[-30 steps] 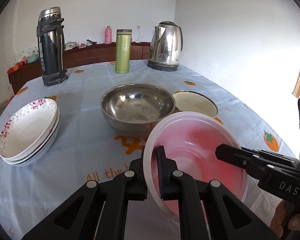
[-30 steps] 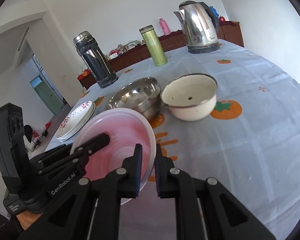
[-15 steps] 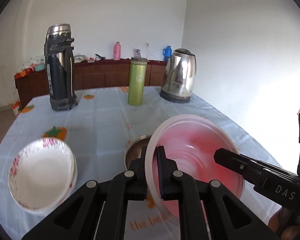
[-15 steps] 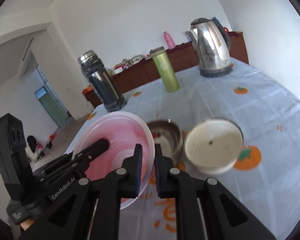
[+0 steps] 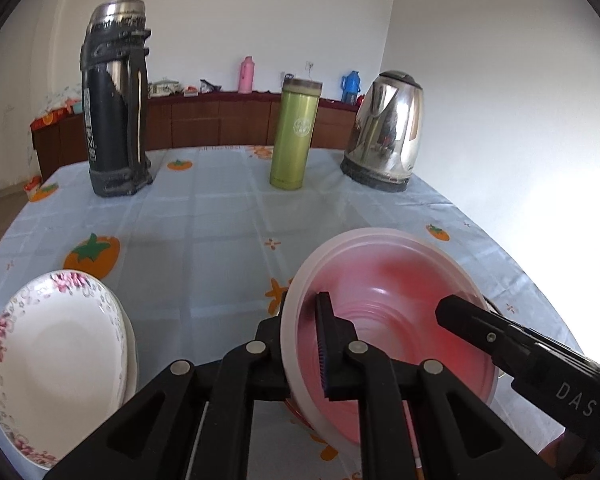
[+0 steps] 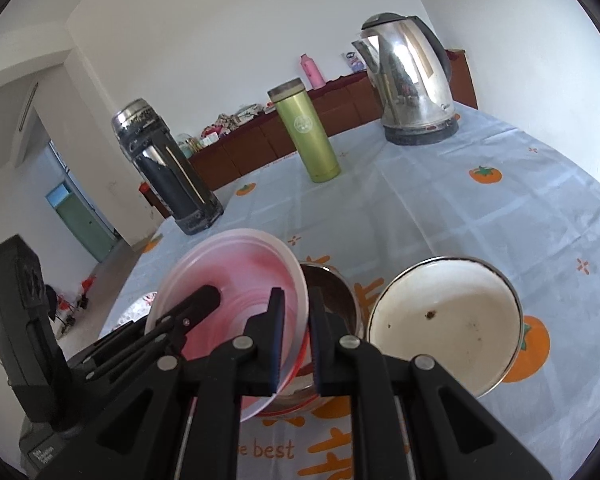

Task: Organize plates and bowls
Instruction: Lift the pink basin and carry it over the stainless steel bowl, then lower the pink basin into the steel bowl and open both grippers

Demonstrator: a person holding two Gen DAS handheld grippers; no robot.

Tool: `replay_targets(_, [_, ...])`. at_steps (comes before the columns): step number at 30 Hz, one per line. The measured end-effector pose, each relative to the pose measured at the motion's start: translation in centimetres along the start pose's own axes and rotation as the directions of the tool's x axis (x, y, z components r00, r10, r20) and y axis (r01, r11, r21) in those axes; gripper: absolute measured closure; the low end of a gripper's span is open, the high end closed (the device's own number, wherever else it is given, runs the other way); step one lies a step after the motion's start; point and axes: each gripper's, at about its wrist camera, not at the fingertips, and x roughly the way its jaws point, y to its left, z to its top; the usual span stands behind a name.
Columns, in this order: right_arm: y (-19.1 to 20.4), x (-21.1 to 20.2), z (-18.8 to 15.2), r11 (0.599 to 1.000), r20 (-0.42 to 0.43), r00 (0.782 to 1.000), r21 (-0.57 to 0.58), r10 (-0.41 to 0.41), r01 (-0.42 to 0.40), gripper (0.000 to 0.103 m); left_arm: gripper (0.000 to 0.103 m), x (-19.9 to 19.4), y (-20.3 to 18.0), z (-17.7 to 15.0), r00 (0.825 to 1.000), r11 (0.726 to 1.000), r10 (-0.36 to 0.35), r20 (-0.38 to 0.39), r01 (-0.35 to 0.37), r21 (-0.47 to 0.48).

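Tablecloth [image 5: 228, 224] crowded at frame centre. Left gripper [image 5: 304, 344], right gripper [image 6: 296, 332] clamped on pink bowl [image 5: 396, 320] rim; uneven lowering risks slip onto steel bowl [image 6: 332, 288].

Two wrist cameras, one behind each of my claws, both angled down over the counter [image 5: 228, 216].

My left camera looks along the left claw [image 5: 302, 344] from close range, facing the far wall; the stacked plates [image 5: 56, 364] lie at its lower left. My right camera looks along the right claw [image 6: 296, 340] from the opposite side, tilted, with the enamel bowl [image 6: 444, 320] near its right. Both views share the pink bowl [image 5: 392, 328], green flask [image 5: 296, 136], kettle [image 5: 388, 132] and dark thermos [image 5: 114, 100].
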Motion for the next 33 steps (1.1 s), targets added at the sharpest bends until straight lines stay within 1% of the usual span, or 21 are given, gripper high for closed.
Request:
replay_targets(10, [-0.8, 1.5, -0.3, 0.999, -0.040, 0.999, -0.018, -0.034, 0.033, 0.092, 0.092, 1.8, -0.6, -0.7, 0.998, 0.998, 0.048, -0.051, -0.047, 0.029])
replay_targets(13, [-1.1, 2.0, -0.6, 0.999, -0.060, 0.998, -0.011, -0.033, 0.033, 0.092, 0.092, 2.3, -0.3, -0.9, 0.996, 0.998, 0.061, -0.069, -0.060, 0.023])
replay_targets(15, [-1.1, 2.3, -0.8, 0.999, -0.067, 0.997, -0.012, -0.034, 0.033, 0.092, 0.092, 2.3, -0.3, -0.9, 0.996, 0.997, 0.069, -0.063, -0.068, 0.027])
replay_targets(18, [-0.8, 2.3, -0.9, 0.998, -0.057, 0.997, -0.034, -0.049, 0.047, 0.091, 0.092, 2.3, -0.4, -0.9, 0.995, 0.997, 0.075, -0.061, -0.073, 0.032])
replay_targets(22, [-0.7, 2.3, -0.9, 0.998, -0.045, 0.998, -0.042, -0.050, 0.048, 0.089, 0.092, 2.3, -0.6, -1.1, 0.994, 0.995, 0.091, -0.054, -0.089, 0.046])
replay_targets(28, [-0.7, 2.3, -1.1, 0.997, -0.026, 0.998, -0.061, -0.058, 0.056, 0.089, 0.092, 1.8, -1.1, -1.1, 0.992, 0.989, 0.127, -0.016, -0.125, 0.081])
replay_targets(33, [-0.5, 2.3, -1.2, 0.995, -0.024, 0.998, -0.073, -0.063, 0.061, 0.087, 0.092, 2.0, -1.0, -1.2, 0.992, 0.989, 0.128, -0.022, -0.126, 0.077])
